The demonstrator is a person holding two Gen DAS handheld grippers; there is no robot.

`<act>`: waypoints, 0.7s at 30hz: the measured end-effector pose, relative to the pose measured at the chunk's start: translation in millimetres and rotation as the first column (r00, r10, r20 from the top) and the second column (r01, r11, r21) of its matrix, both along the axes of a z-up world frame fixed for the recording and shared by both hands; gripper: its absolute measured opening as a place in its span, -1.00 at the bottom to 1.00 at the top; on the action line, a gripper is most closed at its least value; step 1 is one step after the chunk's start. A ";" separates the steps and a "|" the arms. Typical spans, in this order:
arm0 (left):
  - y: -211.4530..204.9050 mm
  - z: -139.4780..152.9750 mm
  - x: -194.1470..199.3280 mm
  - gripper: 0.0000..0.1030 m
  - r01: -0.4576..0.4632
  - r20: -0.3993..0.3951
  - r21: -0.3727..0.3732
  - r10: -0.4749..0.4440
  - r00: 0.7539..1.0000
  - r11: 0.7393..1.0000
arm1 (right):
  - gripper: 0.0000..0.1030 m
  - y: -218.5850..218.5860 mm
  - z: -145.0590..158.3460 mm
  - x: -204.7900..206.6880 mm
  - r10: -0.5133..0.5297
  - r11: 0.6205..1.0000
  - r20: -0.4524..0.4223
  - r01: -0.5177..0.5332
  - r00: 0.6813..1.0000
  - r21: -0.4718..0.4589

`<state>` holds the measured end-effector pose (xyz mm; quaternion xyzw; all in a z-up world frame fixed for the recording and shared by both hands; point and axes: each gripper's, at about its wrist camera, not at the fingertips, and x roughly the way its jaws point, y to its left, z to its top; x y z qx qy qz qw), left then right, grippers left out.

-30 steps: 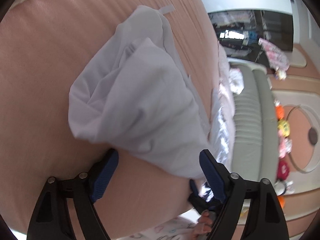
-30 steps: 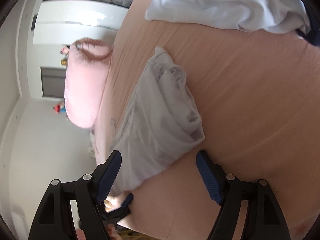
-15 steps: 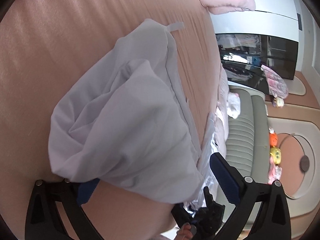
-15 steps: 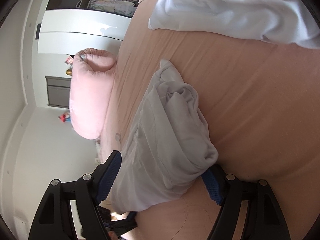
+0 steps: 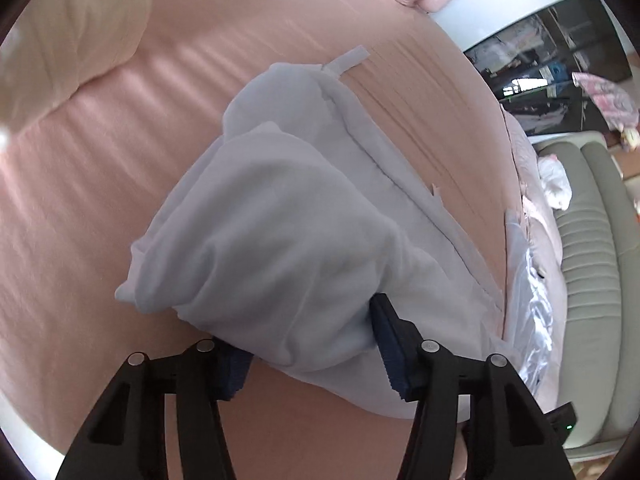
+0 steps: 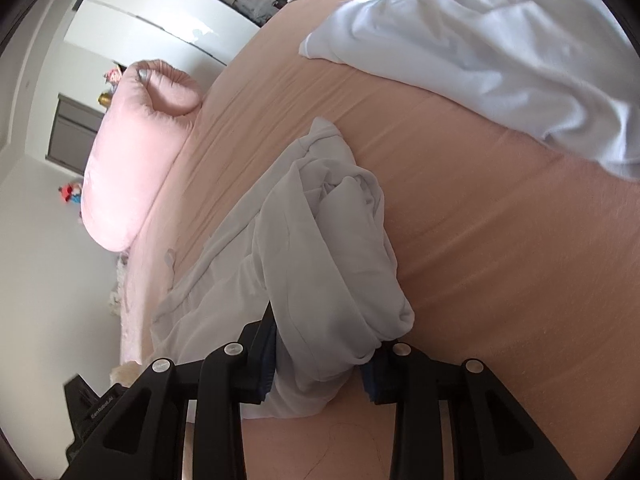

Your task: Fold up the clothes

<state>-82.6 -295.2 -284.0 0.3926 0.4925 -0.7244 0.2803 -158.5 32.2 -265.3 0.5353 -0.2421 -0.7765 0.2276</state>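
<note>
Since one second ago, both grippers have advanced onto the garment and their fingers have narrowed from a wide spread to a hold on the cloth.

Left wrist view: the left gripper (image 5: pixel 312 340) has its fingers closed in on a thick bundle of the pale grey garment (image 5: pixel 280 216), which fills the gap between the blue pads (image 5: pixel 390 354). The garment lies bunched on the pink bed sheet (image 5: pixel 100 168), with a narrow strap (image 5: pixel 350 59) pointing away at its far end. A long seamed edge runs toward the bed's side, near a grey sofa (image 5: pixel 592 248).

Right wrist view: the right gripper (image 6: pixel 320 354) likewise clamps a rolled fold of the same garment (image 6: pixel 320 240); cloth spills over and below the pads. The rest trails toward the bed edge beside a pink pillow (image 6: pixel 132 160). A white sheet-like cloth (image 6: pixel 500 40) lies well apart, further up the bed.

Procedure note: the garment is crumpled, not flat, and each gripper appears to hold several layers. For a clean fold, it is advisable to lift and draw the two grips apart so the fabric hangs or spreads smooth. Verify that each pad holds one edge or corner, not a wad. Keep tension even to avoid slippage.
</note>
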 end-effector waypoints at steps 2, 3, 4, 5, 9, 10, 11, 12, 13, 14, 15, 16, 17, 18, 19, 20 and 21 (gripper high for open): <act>0.7 3.3 -5.7 -0.14 0.006 0.029 -0.022 -0.005 1.000 1.000 | -0.38 -3.2 4.5 1.9 0.019 0.999 -0.026 -0.018 0.999 0.041; 1.5 5.4 -8.5 -0.15 0.007 0.041 -0.035 -0.005 0.999 0.999 | -0.38 -5.1 5.8 6.1 0.030 0.998 -0.043 -0.027 0.999 0.065; 2.4 7.3 -10.8 -0.16 0.009 0.054 -0.051 -0.006 0.999 0.999 | -0.39 -7.9 7.9 9.0 0.041 0.995 -0.064 -0.035 0.997 0.093; 3.4 8.9 -12.9 -0.16 0.011 0.068 -0.067 -0.007 0.998 0.998 | -0.40 -10.6 10.5 11.0 0.052 0.992 -0.084 -0.042 0.995 0.120; 5.5 13.3 -10.6 -0.22 0.002 0.095 -0.100 0.007 0.995 0.995 | -0.44 -19.4 20.5 19.9 0.095 0.974 -0.155 -0.060 0.983 0.217; 5.8 14.0 -8.6 -0.28 -0.002 0.098 -0.104 0.013 0.995 0.995 | -0.44 -19.2 23.2 22.1 0.094 0.974 -0.173 -0.055 0.980 0.219; 6.0 14.8 -6.7 -0.33 -0.007 0.101 -0.108 0.018 0.995 0.994 | -0.45 -18.9 26.0 24.3 0.093 0.974 -0.190 -0.050 0.977 0.220; 6.3 15.6 -4.7 -0.34 -0.012 0.104 -0.112 0.024 0.994 0.994 | -0.46 -18.8 28.7 26.3 0.095 0.974 -0.205 -0.048 0.974 0.222; 8.2 16.6 -3.1 -0.37 -0.006 0.108 -0.122 0.020 0.994 0.993 | -0.46 -18.9 31.2 27.8 0.100 0.973 -0.216 -0.051 0.971 0.224; 9.9 18.7 -1.7 -0.40 0.003 0.109 -0.132 0.012 0.994 0.991 | -0.46 -19.0 33.6 29.4 0.106 0.972 -0.227 -0.053 0.968 0.227; 10.9 21.3 -0.2 -0.42 0.011 0.107 -0.142 0.004 0.994 0.990 | -0.46 -19.1 36.1 30.9 0.111 0.972 -0.239 -0.055 0.965 0.229; 11.8 23.8 1.4 -0.44 0.019 0.104 -0.151 -0.003 0.995 0.988 | -0.46 -19.4 38.7 33.3 0.117 0.971 -0.248 -0.058 0.962 0.231; 12.8 26.4 2.9 -0.46 0.027 0.102 -0.160 -0.011 0.995 0.987 | -0.47 -19.1 40.9 36.9 0.124 0.970 -0.253 -0.064 0.959 0.234; 13.7 28.9 4.4 -0.46 0.035 0.100 -0.170 -0.019 0.995 0.985 | -0.47 -22.5 43.5 37.5 0.133 0.968 -0.257 -0.070 0.957 0.239; 14.5 30.6 6.9 -0.48 0.040 0.098 -0.174 -0.023 0.995 0.984 | -0.48 -29.5 47.1 36.1 0.138 0.967 -0.266 -0.072 0.954 0.244; 15.1 31.6 10.0 -0.48 0.043 0.096 -0.175 -0.026 0.995 0.984 | -0.48 -29.8 49.5 38.8 0.144 0.965 -0.271 -0.075 0.952 0.251; 15.8 32.7 13.1 -0.49 0.045 0.094 -0.176 -0.029 0.995 0.983 | -0.48 -29.7 51.4 42.7 0.154 0.963 -0.274 -0.081 0.949 0.258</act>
